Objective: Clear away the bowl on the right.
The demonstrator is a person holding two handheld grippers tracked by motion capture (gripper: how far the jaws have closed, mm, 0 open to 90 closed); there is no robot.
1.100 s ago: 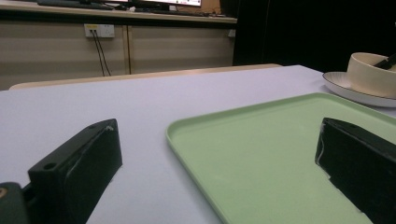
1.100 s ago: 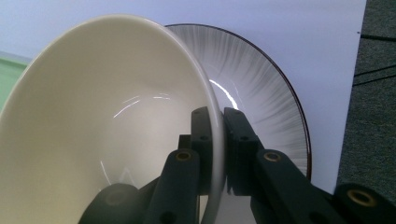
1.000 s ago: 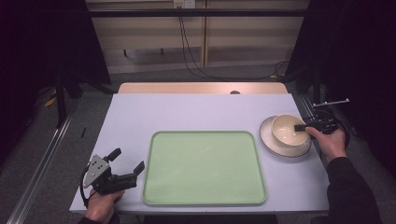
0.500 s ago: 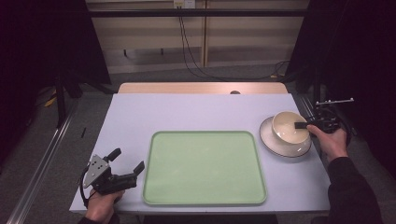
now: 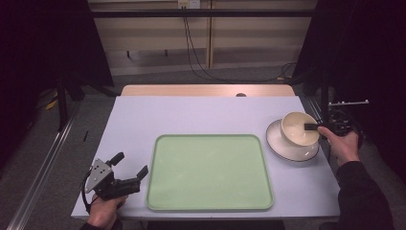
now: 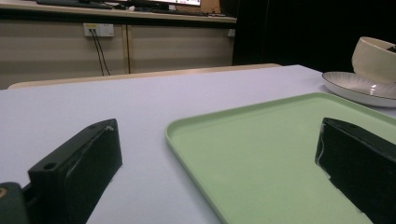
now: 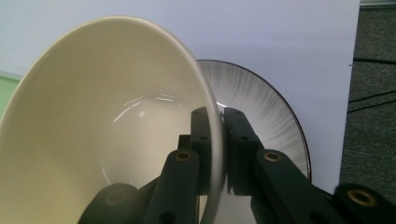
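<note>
A cream bowl (image 5: 298,128) hangs tilted just above a white plate (image 5: 287,149) with a dark rim at the table's right side. My right gripper (image 5: 312,127) is shut on the bowl's right rim; in the right gripper view the rim (image 7: 215,140) is pinched between the two black jaws, with the plate (image 7: 261,107) behind. My left gripper (image 5: 130,165) rests near the front left corner of the table, open and holding nothing, beside the light green tray (image 5: 209,171). In the left gripper view the tray (image 6: 261,154) lies between the spread jaws, with bowl (image 6: 375,58) and plate (image 6: 355,86) far right.
The pale lilac table (image 5: 191,115) has bare surface behind and left of the tray. A wooden strip (image 5: 206,90) runs along its far edge. Cables (image 5: 191,48) hang down the wall behind. Dark curtains stand at both sides.
The bowl has risen and tipped slightly off the plate in my right gripper. The left gripper has stayed put.
</note>
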